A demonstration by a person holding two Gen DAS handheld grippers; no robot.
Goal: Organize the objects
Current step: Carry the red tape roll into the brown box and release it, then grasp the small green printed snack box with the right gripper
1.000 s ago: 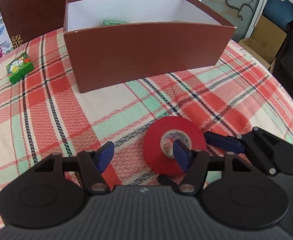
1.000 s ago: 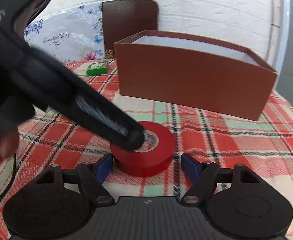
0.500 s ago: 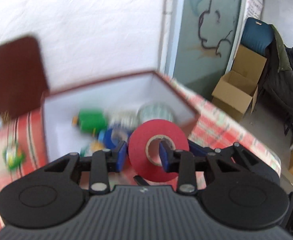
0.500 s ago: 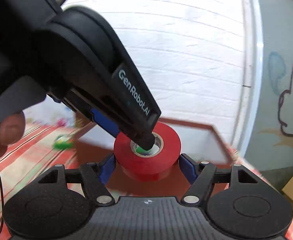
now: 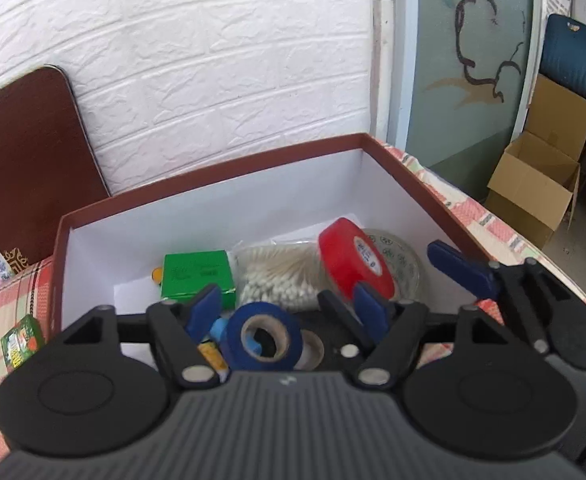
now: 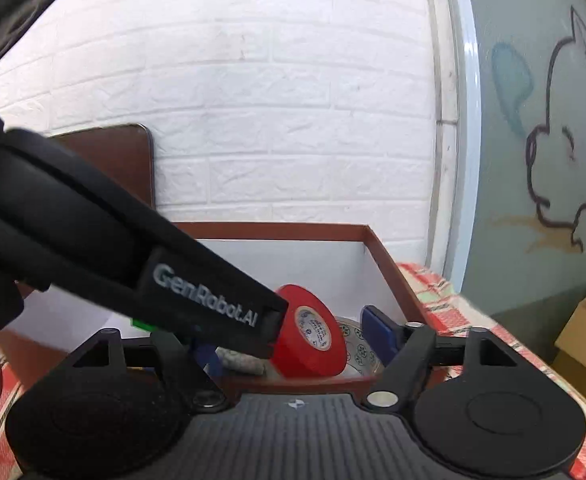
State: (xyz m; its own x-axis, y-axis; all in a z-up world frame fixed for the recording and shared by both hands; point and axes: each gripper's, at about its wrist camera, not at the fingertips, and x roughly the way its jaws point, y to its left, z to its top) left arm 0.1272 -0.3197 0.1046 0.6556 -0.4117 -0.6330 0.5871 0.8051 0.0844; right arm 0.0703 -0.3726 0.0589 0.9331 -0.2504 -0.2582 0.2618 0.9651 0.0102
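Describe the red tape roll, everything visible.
The red tape roll is a glossy plastic-looking ring with a pale printed core label. It is inside the brown box, tilted on edge, its label facing right in the left wrist view, leaning by the clear round container and the cotton swab bag. The left gripper, jaws just opened, no longer grips it; neither do the right gripper's fingers.

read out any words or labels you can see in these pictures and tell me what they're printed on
"GenRobot.AI": on the left gripper, seen from the right wrist.
Red tape core label: too small to read.
Small green box on the tablecloth: print blurred.
Big green box: faint marks, unreadable.
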